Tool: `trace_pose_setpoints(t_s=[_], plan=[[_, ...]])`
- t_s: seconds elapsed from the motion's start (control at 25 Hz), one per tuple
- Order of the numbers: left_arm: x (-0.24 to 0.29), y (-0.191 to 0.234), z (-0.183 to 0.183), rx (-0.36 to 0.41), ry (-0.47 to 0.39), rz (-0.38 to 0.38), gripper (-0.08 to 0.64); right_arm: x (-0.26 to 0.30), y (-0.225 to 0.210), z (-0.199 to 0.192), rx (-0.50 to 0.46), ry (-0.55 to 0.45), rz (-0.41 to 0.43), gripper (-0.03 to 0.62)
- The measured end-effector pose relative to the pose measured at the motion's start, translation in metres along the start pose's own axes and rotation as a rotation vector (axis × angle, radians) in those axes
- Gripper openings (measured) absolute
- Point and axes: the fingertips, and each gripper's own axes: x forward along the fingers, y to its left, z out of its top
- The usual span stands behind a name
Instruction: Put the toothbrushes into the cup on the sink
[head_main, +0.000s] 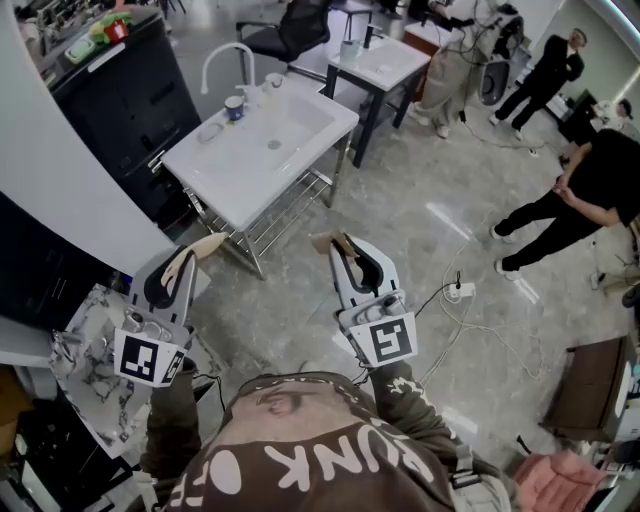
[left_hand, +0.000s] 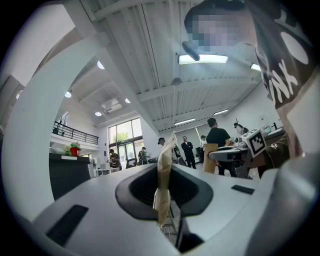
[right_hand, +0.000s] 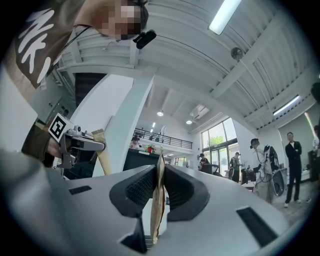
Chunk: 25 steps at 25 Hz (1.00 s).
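Note:
A white sink (head_main: 300, 125) on a metal frame stands a step ahead of me, in the upper middle of the head view. A small dark-printed cup (head_main: 234, 107) sits near its curved white faucet (head_main: 225, 55). A pale flat object (head_main: 210, 131) lies beside the cup; I cannot make out any toothbrushes. My left gripper (head_main: 205, 245) is held short of the sink's near corner, its tan-padded jaws shut and empty (left_hand: 167, 150). The right gripper (head_main: 335, 243) hovers over the floor to the sink's right, also shut with nothing between its pads (right_hand: 160, 170).
A black cabinet (head_main: 120, 90) stands left of the sink and a second white table (head_main: 385, 65) behind it. Two people (head_main: 580, 190) stand at the right. A cable and power strip (head_main: 460, 292) lie on the floor. A marble-patterned surface (head_main: 85, 350) is at my lower left.

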Motion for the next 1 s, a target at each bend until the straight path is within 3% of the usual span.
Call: trace_pose_setpoints(t_s=[0.28, 0.52, 0.76, 1.0], plan=[[0.032, -0.021, -0.001, -0.002, 0.024, -0.012, 0.048, 0.0, -0.032, -0.009, 0.026, 0.001, 0.024, 0.061], [0.077, -0.006, -0.024, -0.021, 0.029, -0.015, 0.048, 0.031, -0.064, -0.033, 0.026, 0.015, 0.023, 0.061], [0.145, 0.041, -0.069, -0.041, 0.039, -0.009, 0.048, 0.1, -0.105, -0.073, 0.011, 0.044, 0.02, 0.061], [0.239, 0.123, -0.129, -0.068, 0.077, 0.008, 0.048, 0.203, -0.152, -0.12, 0.007, 0.109, 0.033, 0.061]])
